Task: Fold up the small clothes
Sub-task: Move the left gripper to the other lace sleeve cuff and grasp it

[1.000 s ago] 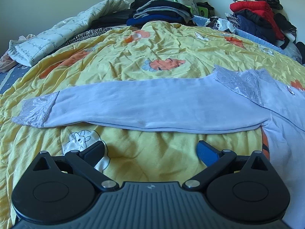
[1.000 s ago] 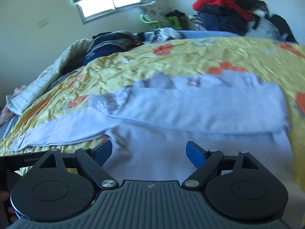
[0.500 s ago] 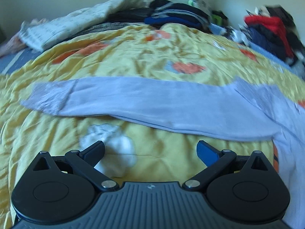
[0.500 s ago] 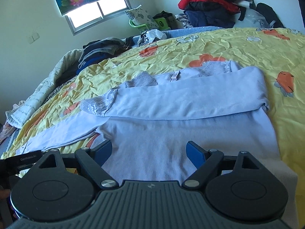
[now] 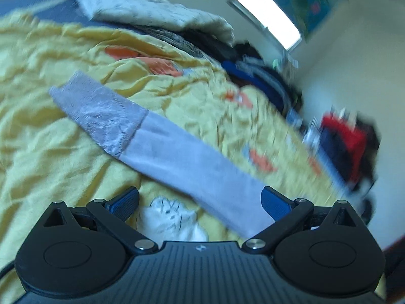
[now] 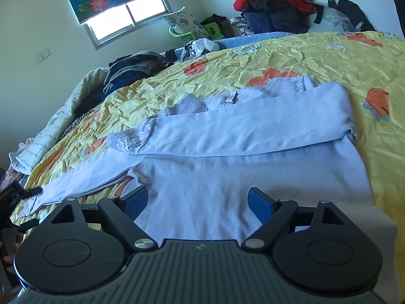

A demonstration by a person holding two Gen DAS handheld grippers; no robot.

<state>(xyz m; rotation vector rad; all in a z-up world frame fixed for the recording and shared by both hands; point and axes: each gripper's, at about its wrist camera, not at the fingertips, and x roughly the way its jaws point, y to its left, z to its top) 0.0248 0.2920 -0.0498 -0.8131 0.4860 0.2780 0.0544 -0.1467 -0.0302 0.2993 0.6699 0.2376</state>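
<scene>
A pale blue long-sleeved top (image 6: pixel 227 172) lies flat on the yellow bedspread (image 6: pixel 329 60). Its right sleeve is folded across the chest; its left sleeve (image 6: pixel 83 179) stretches out to the left. In the left wrist view that sleeve (image 5: pixel 182 162) runs diagonally, with a grey lace cuff (image 5: pixel 101 116) at its far end. My left gripper (image 5: pixel 200 201) is open and empty, just above the sleeve's near part. My right gripper (image 6: pixel 198 200) is open and empty over the top's lower body. The left gripper also shows at the left edge of the right wrist view (image 6: pixel 22 197).
Piles of folded dark clothes (image 6: pixel 134 71) and a pale quilt (image 6: pixel 50 136) lie at the bed's far left. A red and dark clothes heap (image 6: pixel 276 7) sits at the far right. A window (image 6: pixel 126 17) is behind. A white cartoon print (image 5: pixel 172 220) marks the bedspread.
My left gripper has swung left and tilted toward the sleeve's cuff end; its view is blurred with motion. My right gripper has stayed nearly still over the top's body.
</scene>
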